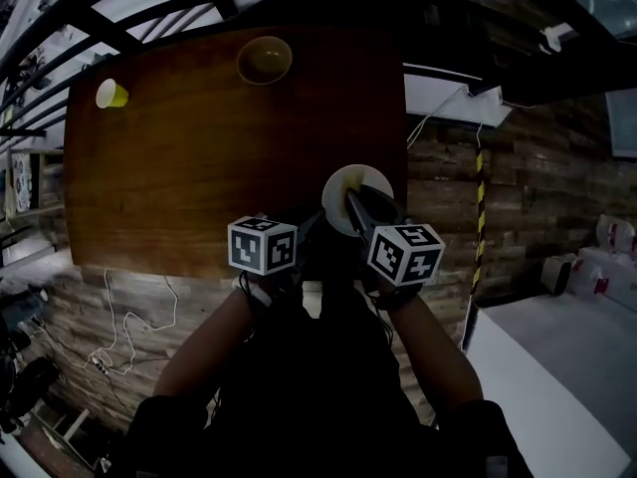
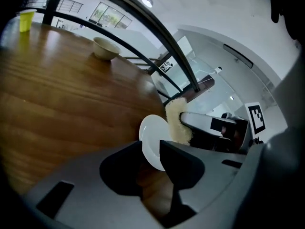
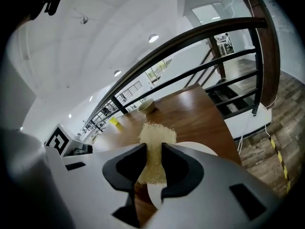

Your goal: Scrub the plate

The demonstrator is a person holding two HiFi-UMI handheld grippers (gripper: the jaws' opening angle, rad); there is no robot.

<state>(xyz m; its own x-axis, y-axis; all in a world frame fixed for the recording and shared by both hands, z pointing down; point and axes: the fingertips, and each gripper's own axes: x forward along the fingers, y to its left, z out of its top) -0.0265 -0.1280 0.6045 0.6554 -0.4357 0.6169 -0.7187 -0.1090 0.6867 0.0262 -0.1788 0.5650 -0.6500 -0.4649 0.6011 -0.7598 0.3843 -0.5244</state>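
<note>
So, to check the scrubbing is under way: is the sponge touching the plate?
Touching. The left gripper view shows the sponge pressed against the upright plate near its rim, with no gap between them.

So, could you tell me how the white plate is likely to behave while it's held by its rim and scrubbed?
Probably stiff: the plate holds its shape though the left gripper pinches only its rim. Its smooth surface looks slippery, so the scrub pad pressing on it might pivot it between the jaws.
</note>
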